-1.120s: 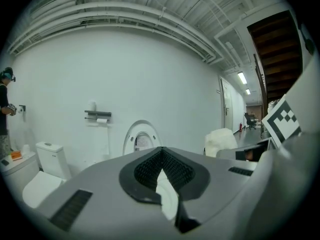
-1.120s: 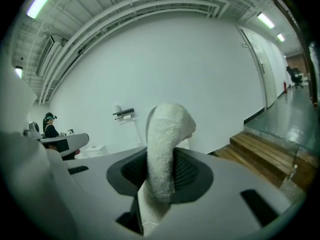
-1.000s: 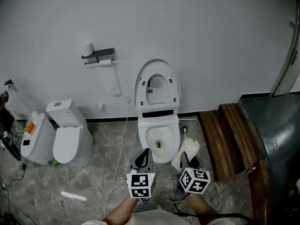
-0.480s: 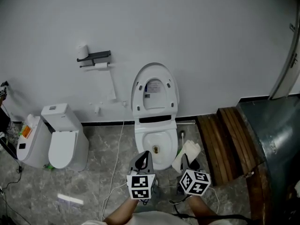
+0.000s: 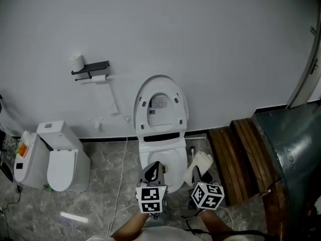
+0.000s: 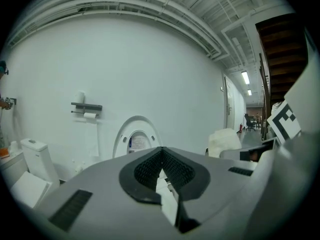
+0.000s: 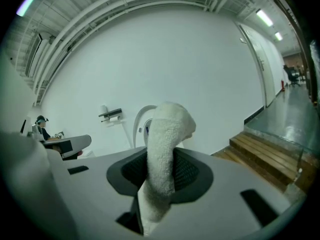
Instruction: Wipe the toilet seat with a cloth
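Both grippers have moved closer to the toilet (image 5: 146,157), which is now just ahead. Right gripper (image 7: 161,184) clamps the white cloth (image 7: 167,134); left gripper (image 6: 161,168) closed, empty. Toilet seat (image 5: 160,84) looks raised, no contact yet: all the wiping remains.

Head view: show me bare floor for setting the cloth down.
Bare tile lies between the small white toilet and the open toilet, apart from a cable. The gap beside the wooden steps is filled by the right gripper and cloth.
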`<control>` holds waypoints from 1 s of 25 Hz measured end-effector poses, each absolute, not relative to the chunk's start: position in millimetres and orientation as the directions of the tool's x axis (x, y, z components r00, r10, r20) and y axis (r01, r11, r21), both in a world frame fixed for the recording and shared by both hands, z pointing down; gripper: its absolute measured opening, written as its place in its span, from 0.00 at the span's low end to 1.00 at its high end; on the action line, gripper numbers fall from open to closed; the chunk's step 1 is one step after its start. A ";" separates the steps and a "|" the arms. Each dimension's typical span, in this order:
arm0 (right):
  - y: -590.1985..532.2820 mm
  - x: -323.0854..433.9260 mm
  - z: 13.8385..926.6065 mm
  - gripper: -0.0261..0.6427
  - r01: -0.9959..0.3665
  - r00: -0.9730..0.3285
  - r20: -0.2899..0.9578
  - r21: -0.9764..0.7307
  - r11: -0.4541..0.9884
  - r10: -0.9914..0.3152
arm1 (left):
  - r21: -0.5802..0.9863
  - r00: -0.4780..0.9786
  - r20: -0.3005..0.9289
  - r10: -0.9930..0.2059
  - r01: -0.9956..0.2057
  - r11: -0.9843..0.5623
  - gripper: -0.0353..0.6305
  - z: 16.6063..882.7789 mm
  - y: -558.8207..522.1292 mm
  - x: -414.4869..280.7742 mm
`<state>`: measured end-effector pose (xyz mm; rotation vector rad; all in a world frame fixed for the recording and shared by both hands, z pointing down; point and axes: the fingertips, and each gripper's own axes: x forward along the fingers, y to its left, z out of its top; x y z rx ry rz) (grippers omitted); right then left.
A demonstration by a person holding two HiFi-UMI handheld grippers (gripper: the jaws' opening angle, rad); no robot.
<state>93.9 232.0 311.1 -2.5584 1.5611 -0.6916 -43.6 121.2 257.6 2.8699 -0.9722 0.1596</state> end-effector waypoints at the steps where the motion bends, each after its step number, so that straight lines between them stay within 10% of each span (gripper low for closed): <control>1: 224.0 99.6 309.9 0.20 -0.828 0.384 0.343 -0.283 -0.484 -0.857 | 0.064 0.790 0.132 -0.599 -0.610 -0.790 0.07 255.6 112.7 -37.8; 25: 32.9 169.6 306.6 0.20 -0.876 0.295 0.392 -0.253 -0.411 -0.871 | 0.115 0.755 0.158 -0.636 -0.654 -0.748 0.07 260.9 -65.4 38.5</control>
